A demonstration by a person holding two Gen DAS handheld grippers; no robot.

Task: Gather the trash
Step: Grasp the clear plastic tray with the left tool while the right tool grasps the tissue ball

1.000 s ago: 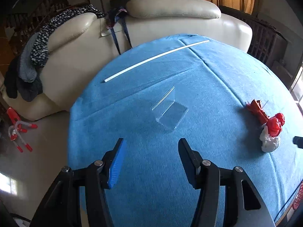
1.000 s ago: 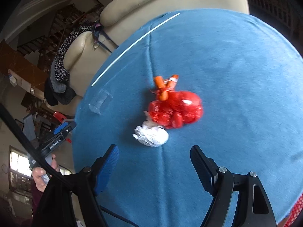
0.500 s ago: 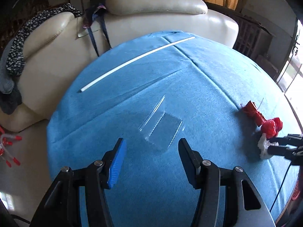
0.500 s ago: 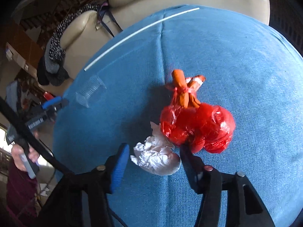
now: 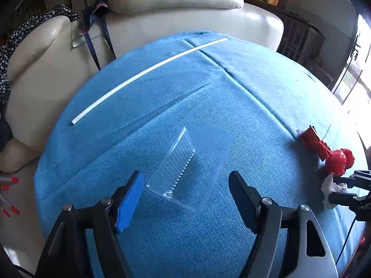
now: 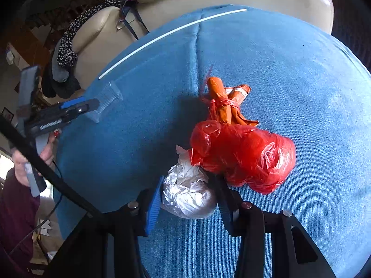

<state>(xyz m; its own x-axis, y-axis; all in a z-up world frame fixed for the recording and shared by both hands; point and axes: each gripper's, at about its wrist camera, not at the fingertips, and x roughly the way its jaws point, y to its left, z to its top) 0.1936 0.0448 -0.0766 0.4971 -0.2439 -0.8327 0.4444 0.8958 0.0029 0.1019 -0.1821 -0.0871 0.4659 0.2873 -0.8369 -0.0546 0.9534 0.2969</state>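
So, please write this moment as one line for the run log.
left gripper: open, at clear plastic tray | right gripper: shut on white paper wad | red bag: on blue tablecloth

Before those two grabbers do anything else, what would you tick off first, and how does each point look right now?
1. Right gripper straddles the white crumpled wad: ok.
2. Firm grip on the wad: cannot tell; the fingers look pressed against it.
3. Red plastic bag kept out of that grip: not ok, it touches the wad and one finger.
4. Left gripper open: ok.
5. Clear plastic tray lined up between its fingers: ok, near end in the gap.
6. White stick out of the way: ok, far across the blue cloth.
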